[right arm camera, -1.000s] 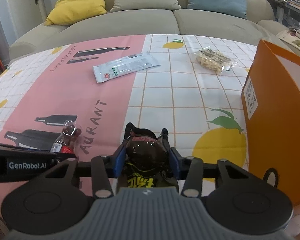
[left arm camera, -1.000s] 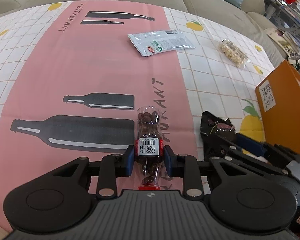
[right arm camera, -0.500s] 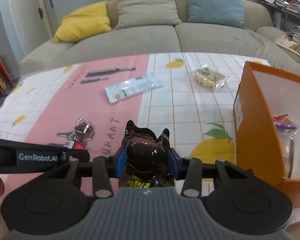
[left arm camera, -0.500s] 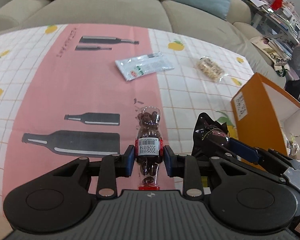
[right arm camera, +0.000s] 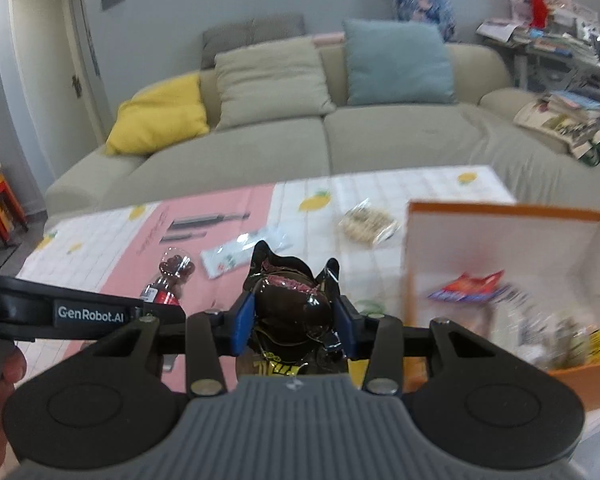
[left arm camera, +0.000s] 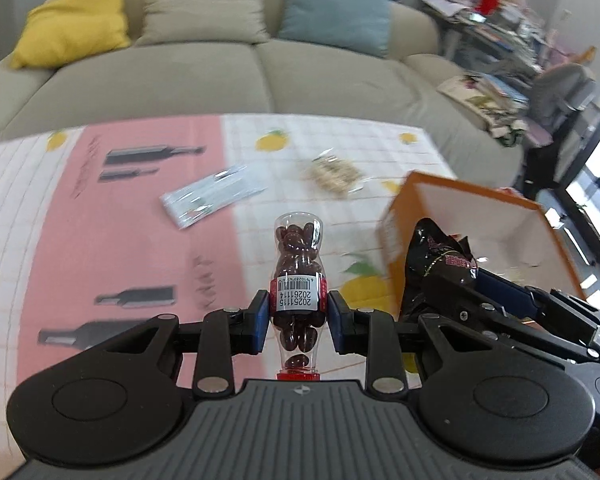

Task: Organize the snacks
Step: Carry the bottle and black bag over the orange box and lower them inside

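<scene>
My left gripper (left arm camera: 298,316) is shut on a small clear bottle (left arm camera: 298,276) of dark brown candies with a barcode label, held above the table. My right gripper (right arm camera: 294,322) is shut on a shiny black snack packet (right arm camera: 292,304); that packet (left arm camera: 440,256) also shows at the right of the left wrist view. An open orange box (right arm camera: 416,240) stands on the table's right side, several snack packs inside it. In the right wrist view the bottle (right arm camera: 170,280) and the left gripper's arm lie to the left.
A white sachet (left arm camera: 212,196) and a clear bag of pale snacks (left arm camera: 334,172) lie on the pink and white tablecloth (left arm camera: 100,240). Behind the table is a beige sofa (right arm camera: 300,140) with cushions. Cluttered shelves (right arm camera: 548,32) stand at the far right.
Both grippers have risen from the table with their loads, so the sofa and room now fill the upper view. The orange box's inside has come into sight.
</scene>
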{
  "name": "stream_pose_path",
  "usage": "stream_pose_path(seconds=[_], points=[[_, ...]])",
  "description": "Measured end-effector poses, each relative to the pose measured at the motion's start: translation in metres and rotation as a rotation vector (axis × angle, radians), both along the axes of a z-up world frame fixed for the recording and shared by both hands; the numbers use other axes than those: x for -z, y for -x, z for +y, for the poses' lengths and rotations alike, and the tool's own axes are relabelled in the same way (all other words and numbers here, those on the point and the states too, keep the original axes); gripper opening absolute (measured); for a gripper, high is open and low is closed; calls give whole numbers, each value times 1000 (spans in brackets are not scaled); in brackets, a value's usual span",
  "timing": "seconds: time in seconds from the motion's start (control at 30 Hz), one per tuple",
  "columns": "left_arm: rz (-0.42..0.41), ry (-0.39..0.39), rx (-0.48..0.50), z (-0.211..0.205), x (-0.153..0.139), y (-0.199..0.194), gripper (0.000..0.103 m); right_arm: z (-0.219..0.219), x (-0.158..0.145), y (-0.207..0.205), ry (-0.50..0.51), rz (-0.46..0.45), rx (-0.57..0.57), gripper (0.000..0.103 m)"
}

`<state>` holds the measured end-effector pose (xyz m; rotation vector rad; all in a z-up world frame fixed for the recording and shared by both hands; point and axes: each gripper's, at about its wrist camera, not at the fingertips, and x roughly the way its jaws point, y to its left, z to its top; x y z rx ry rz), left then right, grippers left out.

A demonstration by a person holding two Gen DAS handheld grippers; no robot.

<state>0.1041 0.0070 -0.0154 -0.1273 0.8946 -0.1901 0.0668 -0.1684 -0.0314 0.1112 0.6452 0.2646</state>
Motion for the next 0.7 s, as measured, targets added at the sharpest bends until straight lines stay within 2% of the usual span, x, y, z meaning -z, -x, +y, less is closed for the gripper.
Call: stream_pose_path(seconds=[0.33, 0.53, 0.7], points=[[-14, -14, 215, -88, -25, -26, 33, -80, -33, -4, 59, -19, 72, 38], [7, -21, 302, -137, -23, -46, 33, -126, -40, -21, 97, 0, 131, 38], [48, -30, 378, -171, -14, -63, 33, -152, -33, -46, 146, 40, 155, 38]])
